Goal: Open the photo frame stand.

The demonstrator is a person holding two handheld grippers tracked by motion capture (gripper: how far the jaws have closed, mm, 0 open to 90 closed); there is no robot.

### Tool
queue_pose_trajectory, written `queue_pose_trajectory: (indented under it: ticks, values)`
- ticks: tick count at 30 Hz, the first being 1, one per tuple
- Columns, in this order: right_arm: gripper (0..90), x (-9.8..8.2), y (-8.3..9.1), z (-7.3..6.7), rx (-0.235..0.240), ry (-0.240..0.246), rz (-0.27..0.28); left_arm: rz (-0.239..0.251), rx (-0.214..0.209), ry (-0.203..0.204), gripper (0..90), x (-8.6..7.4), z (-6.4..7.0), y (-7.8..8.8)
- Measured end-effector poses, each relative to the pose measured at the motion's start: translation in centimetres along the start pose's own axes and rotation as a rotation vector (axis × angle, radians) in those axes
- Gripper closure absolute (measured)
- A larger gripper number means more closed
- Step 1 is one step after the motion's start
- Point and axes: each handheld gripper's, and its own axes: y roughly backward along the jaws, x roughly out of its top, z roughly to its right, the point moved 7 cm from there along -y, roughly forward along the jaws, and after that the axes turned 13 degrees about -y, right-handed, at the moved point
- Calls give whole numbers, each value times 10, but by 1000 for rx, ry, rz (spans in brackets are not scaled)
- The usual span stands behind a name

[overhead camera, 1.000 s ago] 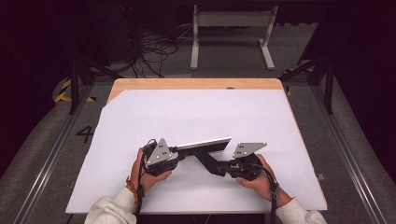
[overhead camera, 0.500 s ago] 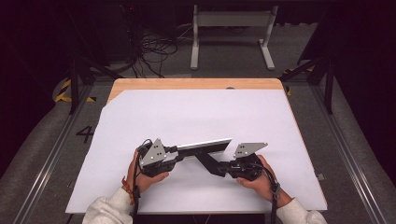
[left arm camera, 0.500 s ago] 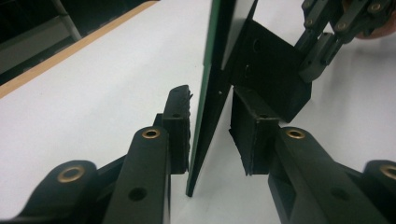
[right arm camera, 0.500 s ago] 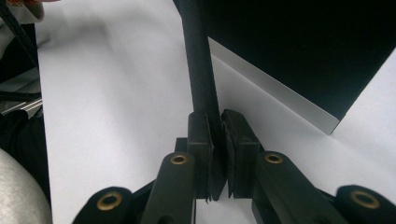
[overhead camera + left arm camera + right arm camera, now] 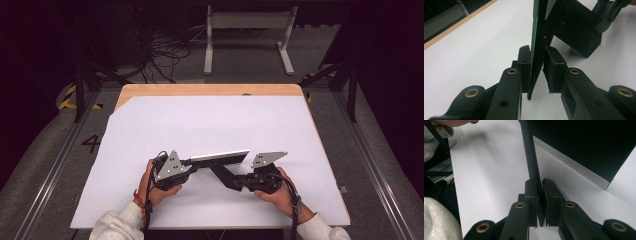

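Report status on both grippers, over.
Left gripper just closed further, clamped on panel edge. Right gripper shut on black bracket. No obstruction seen.

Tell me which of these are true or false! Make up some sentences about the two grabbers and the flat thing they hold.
1. Both grippers hold parts of the flat panel. True.
2. The panel lies flat on the white sheet. False: it stands on edge.
3. The right gripper is wide open. False: it pinches a thin black plate.
4. The left gripper has a green-edged board between its pads. True.
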Motion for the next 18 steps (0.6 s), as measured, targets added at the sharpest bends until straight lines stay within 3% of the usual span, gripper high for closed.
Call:
queue_pose_trajectory:
  ticks: [12,18]
  values:
    - [808,-1,2,-3,-45,56,10,-7,-5,3,758,0,0,-1]
    - [796,1,14,-6,-71,95,52,-8,-14,11,757,-1,0,-2]
